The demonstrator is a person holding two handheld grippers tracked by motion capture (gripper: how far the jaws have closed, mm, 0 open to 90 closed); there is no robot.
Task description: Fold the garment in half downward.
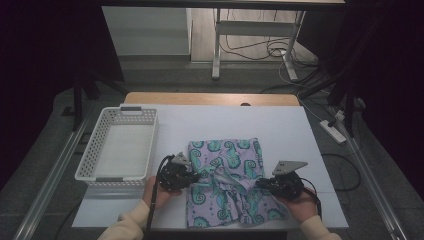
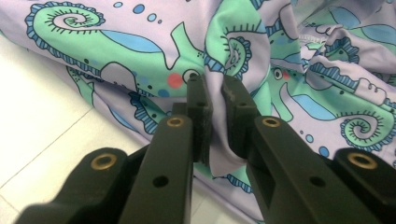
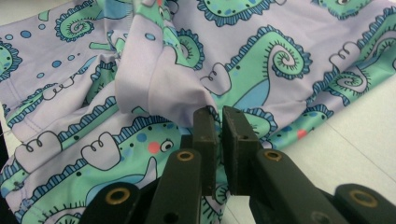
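Note:
A lilac garment (image 1: 225, 180) printed with green seahorses lies crumpled on the white table top (image 1: 280, 130), near its front edge. My left gripper (image 1: 196, 176) is at the garment's left edge, shut on a pinched fold of the cloth (image 2: 215, 116) that stands between its pads. My right gripper (image 1: 260, 184) is at the garment's right side. In the right gripper view it (image 3: 218, 116) is shut on a raised fold of the same garment (image 3: 159, 88). A hand holds each gripper from the bottom of the high view.
A white perforated basket (image 1: 119, 145) stands empty at the left of the table. Beyond the table's far wooden edge (image 1: 210, 98) are a desk frame (image 1: 216, 45), cables and a power strip (image 1: 334, 131) on the floor.

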